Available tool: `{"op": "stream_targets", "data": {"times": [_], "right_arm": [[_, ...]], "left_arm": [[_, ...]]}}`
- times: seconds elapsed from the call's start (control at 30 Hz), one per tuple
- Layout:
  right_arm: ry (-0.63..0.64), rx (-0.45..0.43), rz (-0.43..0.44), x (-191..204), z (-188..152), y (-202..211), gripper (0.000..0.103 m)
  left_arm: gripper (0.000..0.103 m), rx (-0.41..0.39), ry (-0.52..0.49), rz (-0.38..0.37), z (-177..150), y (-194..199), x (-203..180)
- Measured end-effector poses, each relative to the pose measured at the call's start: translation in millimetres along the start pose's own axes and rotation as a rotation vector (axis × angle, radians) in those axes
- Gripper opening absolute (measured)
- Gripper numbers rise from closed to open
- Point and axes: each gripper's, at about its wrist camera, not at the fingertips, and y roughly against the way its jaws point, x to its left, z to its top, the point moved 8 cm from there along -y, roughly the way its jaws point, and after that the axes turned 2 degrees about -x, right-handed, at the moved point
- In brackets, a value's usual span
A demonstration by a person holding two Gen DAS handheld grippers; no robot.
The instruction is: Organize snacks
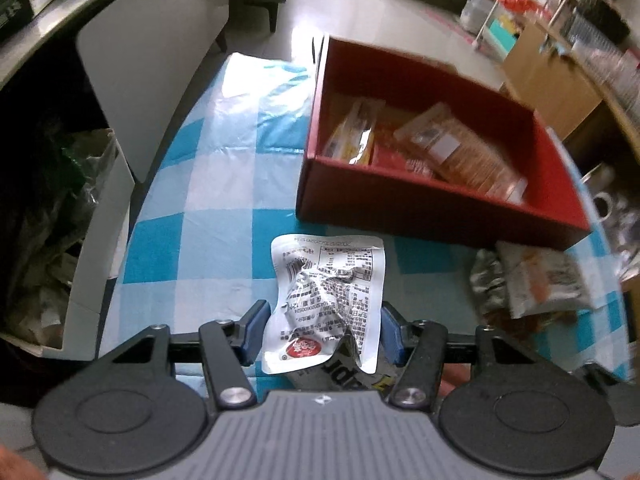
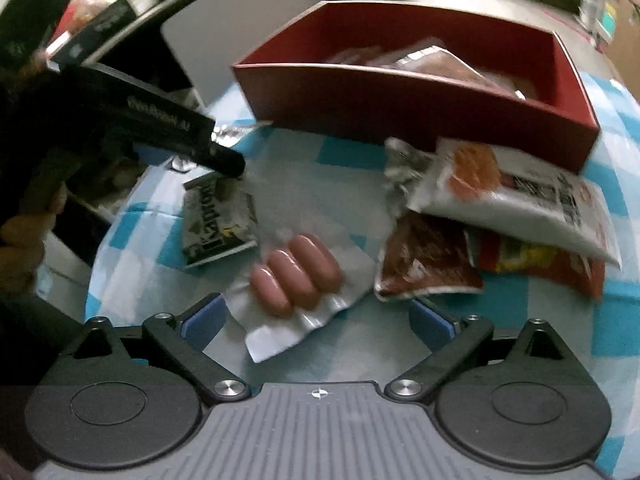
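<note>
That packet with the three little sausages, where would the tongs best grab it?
Probably by the flat foil edge nearest the right tongs, coming in low from the near side. The sausage packet lies flat on the checked cloth, bulging in the middle where the sausages are, so the thin crinkled margin fits between the open jaws more easily. The pile of packets crowds its right side.

Glossy foil sausage pack [image 2: 304, 280], matt cardboard box [image 2: 400, 100]
</note>
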Motion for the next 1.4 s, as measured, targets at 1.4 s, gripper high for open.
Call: {"op": "stream_targets", "data": {"times": [1.4], "right_arm": [[0.436, 0.208, 0.044, 26, 13, -28, 0.083]], "left_arm": [[0.051, -0.001, 0.034, -0.155, 8, 17, -6]]}}
